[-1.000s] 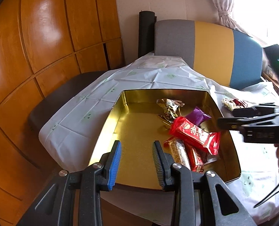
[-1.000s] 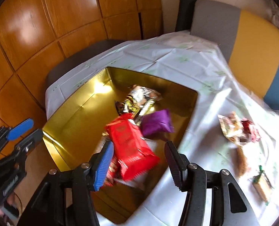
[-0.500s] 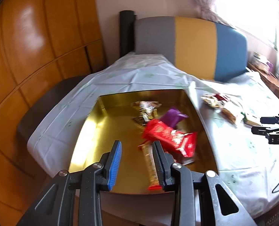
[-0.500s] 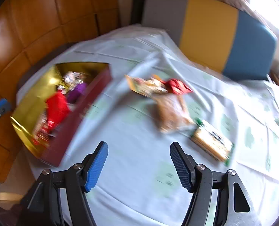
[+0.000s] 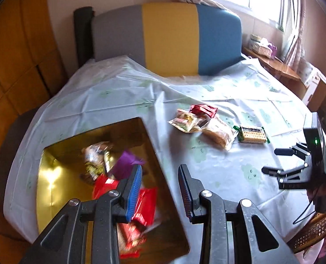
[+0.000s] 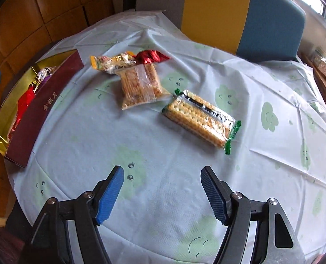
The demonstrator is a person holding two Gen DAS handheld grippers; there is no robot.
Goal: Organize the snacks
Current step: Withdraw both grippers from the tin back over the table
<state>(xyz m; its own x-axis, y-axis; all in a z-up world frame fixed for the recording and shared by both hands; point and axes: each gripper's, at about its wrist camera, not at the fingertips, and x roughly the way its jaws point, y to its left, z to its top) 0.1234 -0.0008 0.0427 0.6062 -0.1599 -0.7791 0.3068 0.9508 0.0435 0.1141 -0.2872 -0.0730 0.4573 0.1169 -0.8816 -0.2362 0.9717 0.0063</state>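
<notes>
Left wrist view: the left gripper (image 5: 159, 189) is hanging released and empty over the near right edge of the gold tin (image 5: 53, 200), where a second ago it was facing squarely into the tin. The view is now swinging right, taking in the loose snacks on the surface (image 5: 228, 176). The red packet (image 5: 145, 206) and purple packet (image 5: 127, 165) are lying in the tin, blurred. The right gripper (image 5: 279, 162) is showing far right, jaws apart.

Right wrist view: the right gripper (image 6: 163, 195) is spread wide, holding nothing; a second ago it was over the tin with the red packet between its fingers, so that drop looks done and the next pick is beginning. The cracker pack (image 6: 201, 118) is lying flat, nearest ahead, long axis running diagonally from upper left to lower right, green crimped end pointing lower right. The clear biscuit bag (image 6: 139, 85) is lying beyond it, just beside, with the yellow wrapper (image 6: 112, 62) and red wrapper (image 6: 152, 56) touching its far end. Four snacks are likely remaining
</notes>
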